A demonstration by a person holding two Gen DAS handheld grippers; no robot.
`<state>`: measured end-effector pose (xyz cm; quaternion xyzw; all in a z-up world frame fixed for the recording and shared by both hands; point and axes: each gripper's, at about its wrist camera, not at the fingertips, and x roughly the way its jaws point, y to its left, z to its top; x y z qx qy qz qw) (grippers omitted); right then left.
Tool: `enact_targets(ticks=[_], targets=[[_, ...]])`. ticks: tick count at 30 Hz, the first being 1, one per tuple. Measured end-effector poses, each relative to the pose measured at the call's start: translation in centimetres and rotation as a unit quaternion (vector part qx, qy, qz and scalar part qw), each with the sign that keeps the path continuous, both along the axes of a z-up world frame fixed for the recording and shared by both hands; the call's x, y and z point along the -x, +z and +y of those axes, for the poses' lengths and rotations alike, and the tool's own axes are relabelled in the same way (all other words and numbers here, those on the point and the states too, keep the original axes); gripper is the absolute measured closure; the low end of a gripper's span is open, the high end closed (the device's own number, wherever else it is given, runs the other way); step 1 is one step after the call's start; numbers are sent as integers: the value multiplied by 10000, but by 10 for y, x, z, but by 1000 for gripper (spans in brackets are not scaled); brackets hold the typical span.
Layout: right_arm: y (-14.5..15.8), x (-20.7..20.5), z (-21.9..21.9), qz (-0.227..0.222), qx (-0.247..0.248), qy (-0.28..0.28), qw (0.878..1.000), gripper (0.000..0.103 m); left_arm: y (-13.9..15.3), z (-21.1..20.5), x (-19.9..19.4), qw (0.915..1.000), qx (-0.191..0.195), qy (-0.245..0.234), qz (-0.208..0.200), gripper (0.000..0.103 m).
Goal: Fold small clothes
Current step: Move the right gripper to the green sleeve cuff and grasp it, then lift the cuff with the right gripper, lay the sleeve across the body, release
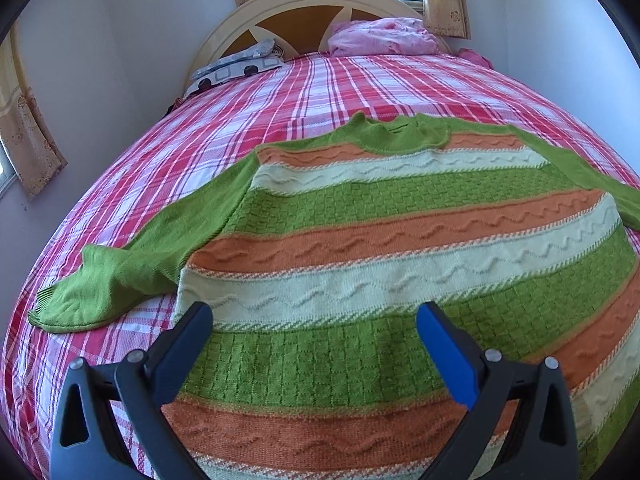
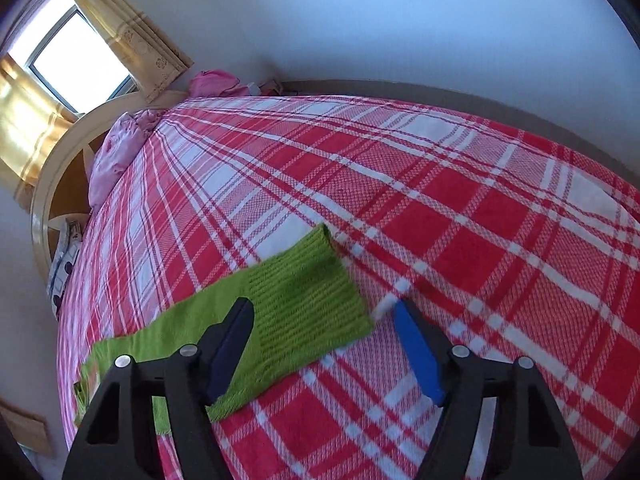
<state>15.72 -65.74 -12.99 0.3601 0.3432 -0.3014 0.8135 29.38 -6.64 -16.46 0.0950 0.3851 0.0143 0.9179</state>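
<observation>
Plaid bedspread (image 1: 248, 120) under flat striped sweater (image 1: 400, 248), sleeves spread.

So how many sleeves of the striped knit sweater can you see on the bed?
2. One green sleeve lies left of the striped knit sweater; the other runs off right, its ribbed cuff at the right gripper.

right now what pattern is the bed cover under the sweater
Red, pink and white plaid on the bed cover, clearest in the right wrist view; the sweater lies on it.

Both wrist views downward over bed (image 1: 120, 184)
</observation>
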Motion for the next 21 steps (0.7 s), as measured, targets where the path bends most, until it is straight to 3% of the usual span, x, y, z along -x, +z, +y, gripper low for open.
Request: enact_targets(ticks=[7,9,11,12,15,21], targets=[[-2,-18,-4,151,210,245,9994,39,-2,1,0,10000,6,43,24,0],[-2,-24,-1,237,341,369,9985,53,-2,-1,0,10000,-30,33,39,0],[-3,-27,0,251,398,496,9977,80,-3,-2,-1,10000,-76,35,46,0],[-4,-28,-1,182,319,592,9976,84,-3,-3,-1,9999,-93,23,50,0],[-2,-27,2,-15,200,685,9975,90,-3,-3,-1,9999,-111,30,51,0],[19,-26,23,-519,268,884,9944,92,-2,-1,1,10000,-70,66,1,0]])
